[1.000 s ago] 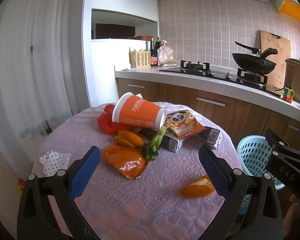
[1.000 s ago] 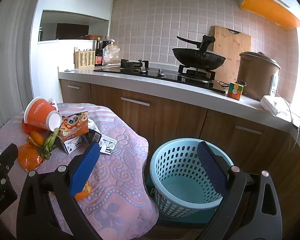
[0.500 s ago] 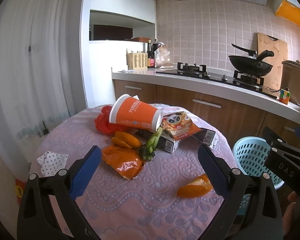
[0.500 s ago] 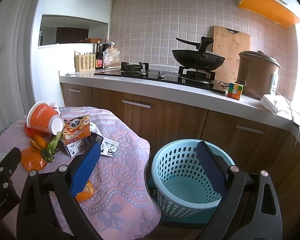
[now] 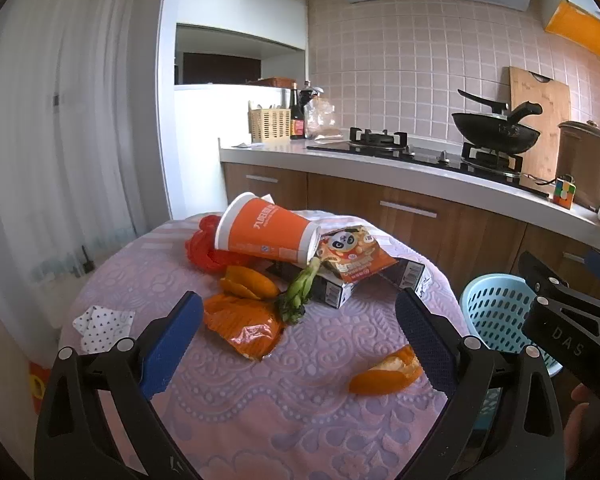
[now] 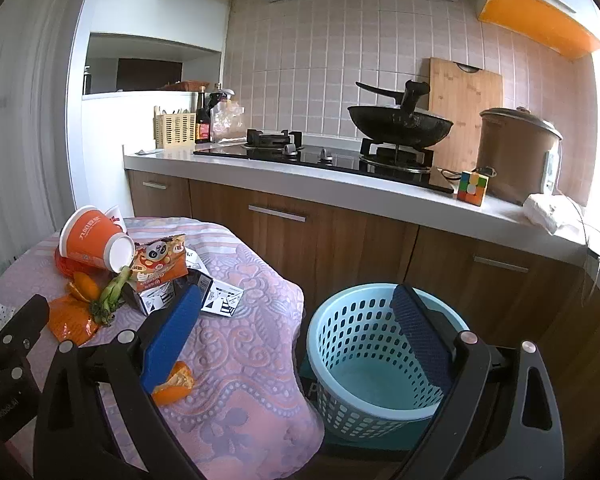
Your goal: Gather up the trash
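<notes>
Trash lies heaped on a round table with a pink cloth: a tipped orange paper cup, a panda snack bag on a dark carton, a green vegetable stalk, orange peels, an orange wrapper and a red bag. One peel lies alone near the table's right edge. My left gripper hovers open above the near cloth, holding nothing. My right gripper is open and empty, between the table and the light blue basket on the floor.
A crumpled dotted napkin sits at the table's left edge. Behind runs a wooden kitchen counter with a gas hob, a black wok, a brown pot and a colour cube. White curtains hang at the left.
Both views have drawn back and risen slightly, so the table and the basket sit a little lower in frame. Nothing was taken hold of; both grippers stay open.
</notes>
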A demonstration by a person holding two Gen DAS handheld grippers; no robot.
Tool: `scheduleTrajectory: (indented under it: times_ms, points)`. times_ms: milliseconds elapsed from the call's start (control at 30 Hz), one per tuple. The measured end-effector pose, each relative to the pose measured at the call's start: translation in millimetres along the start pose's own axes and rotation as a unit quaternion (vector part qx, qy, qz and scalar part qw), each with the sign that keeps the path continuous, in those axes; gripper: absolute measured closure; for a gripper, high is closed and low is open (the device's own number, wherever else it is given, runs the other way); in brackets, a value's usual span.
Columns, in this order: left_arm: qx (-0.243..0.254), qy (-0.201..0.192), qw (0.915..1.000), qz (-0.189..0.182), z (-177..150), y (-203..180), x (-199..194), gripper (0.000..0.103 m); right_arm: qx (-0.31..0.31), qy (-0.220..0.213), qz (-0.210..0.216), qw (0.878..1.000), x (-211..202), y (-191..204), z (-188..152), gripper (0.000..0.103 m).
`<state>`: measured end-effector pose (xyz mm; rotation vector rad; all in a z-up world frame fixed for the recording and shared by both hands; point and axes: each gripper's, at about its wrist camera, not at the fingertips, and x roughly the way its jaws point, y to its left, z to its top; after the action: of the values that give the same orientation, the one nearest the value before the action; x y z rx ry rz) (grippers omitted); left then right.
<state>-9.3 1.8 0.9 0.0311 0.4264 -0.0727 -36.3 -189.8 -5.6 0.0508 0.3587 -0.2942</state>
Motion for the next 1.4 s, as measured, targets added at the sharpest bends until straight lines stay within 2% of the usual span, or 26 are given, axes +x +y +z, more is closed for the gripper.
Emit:
scheduleTrajectory:
  times_ms: [100,333,667,800,900,967,1033,1200,1267,1400]
  points:
    - [-0.001,0.000,1.0000,0.000,-0.2,-0.1,-0.2,0.009,0.000,-0.006,-0.001,1.000,-0.3,0.5,-0.4,0.011]
    - [-0.003,0.004,0.9999,-0.011,-1.0,0.8,0.4,0.009,-0.014,0.032,-0.006,0.999,6.9,1.3,-1.2,0.011]
    - [-0.009,0.013,0.9999,0.000,3.7,13.4,7.9,0.009,-0.023,0.038,0.000,0.999,14.5,12.0,3.2,0.012]
    - [-0.007,0.015,0.9999,0.001,8.6,18.6,5.0,0.009,-0.027,0.029,0.016,0.999,12.7,21.5,13.3,0.017]
    - [-0.013,0.026,0.9994,0.017,5.1,28.7,9.6,0.009,-0.034,0.036,0.037,0.998,16.5,34.9,15.0,0.035]
    - [-0.029,0.036,0.9983,0.037,1.8,47.1,15.8,0.009,-0.043,0.043,0.044,0.997,20.8,44.7,13.1,0.053]
    - [-0.047,0.040,0.9963,0.059,-0.1,68.9,19.9,0.009,-0.053,0.052,0.056,0.996,26.6,56.0,10.2,0.065]
    - [-0.073,0.055,0.9856,0.142,-5.0,144.6,33.0,0.009,-0.075,0.061,0.085,0.992,36.0,82.0,2.0,0.067]
    - [-0.073,0.076,0.9829,0.151,-7.3,170.4,44.3,0.009,-0.074,0.071,0.107,0.989,37.2,92.6,-1.1,0.067]
    - [-0.086,0.110,0.9801,0.142,-18.4,204.5,67.6,0.009,-0.084,0.088,0.145,0.982,38.5,114.1,-10.8,0.067]
